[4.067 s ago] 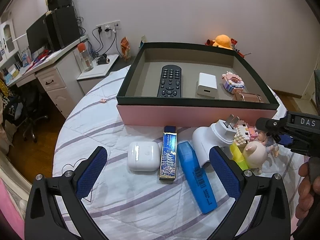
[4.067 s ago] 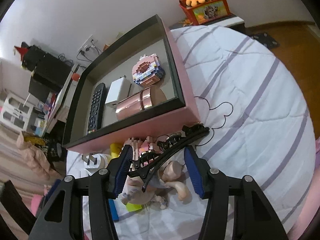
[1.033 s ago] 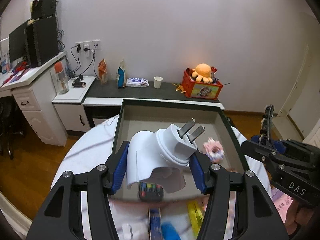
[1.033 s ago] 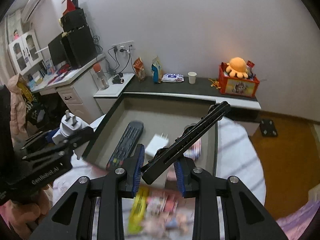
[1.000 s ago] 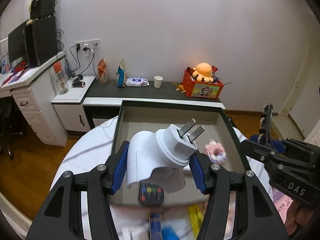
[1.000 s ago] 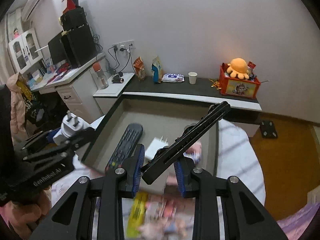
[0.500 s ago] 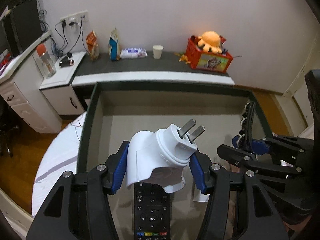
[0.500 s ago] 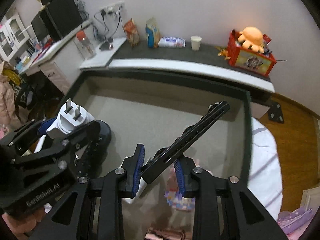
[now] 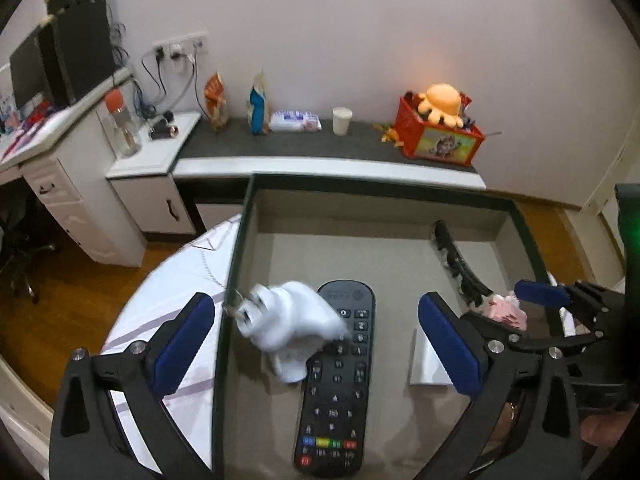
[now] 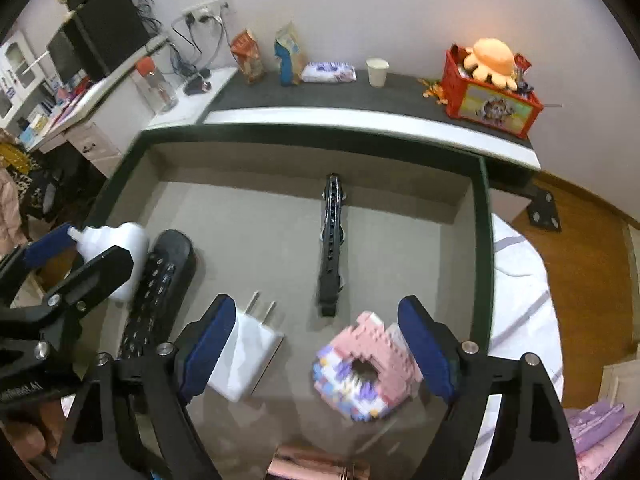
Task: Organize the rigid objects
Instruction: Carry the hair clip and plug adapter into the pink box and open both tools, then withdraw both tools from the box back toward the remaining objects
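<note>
- Grey lining covers the floor of the open box (image 9: 400, 256), which has a dark green rim and sits on a striped white cloth (image 9: 180, 280).
- We find the left gripper (image 9: 316, 338) spread wide, its jaws having just been opening; its blue pads (image 9: 182, 338) press on nothing.
- We note the white plug adapter (image 9: 292, 328) between those pads but clear of both. It is blurred and overlaps the top end of the black remote control (image 9: 340, 384), close to the box's left wall. Whether it rests there or is mid-air we cannot tell.
- We find the right gripper (image 10: 314, 350) likewise released, its jaws having just been opening, with nothing clamped between them.
- We see the black hair clip (image 10: 331, 244) lying loose on the box floor ahead of the right gripper, lengthwise toward the far wall, apart from both pads.
- A white charger (image 10: 248, 356) with two prongs lies just beside the right gripper's left pad (image 10: 206, 352); contact cannot be confirmed.
- A pink and purple block-built figure (image 10: 362, 372) sits by the right gripper's other pad, near the box's right wall.
- A rose-gold cylinder (image 10: 316, 466) shows partly at the bottom edge of the right wrist view.
- Beyond the box we record a dark shelf (image 9: 320, 144) carrying a paper cup (image 9: 342, 121) and a red crate (image 9: 438, 140) with an orange plush toy (image 9: 442, 102).
</note>
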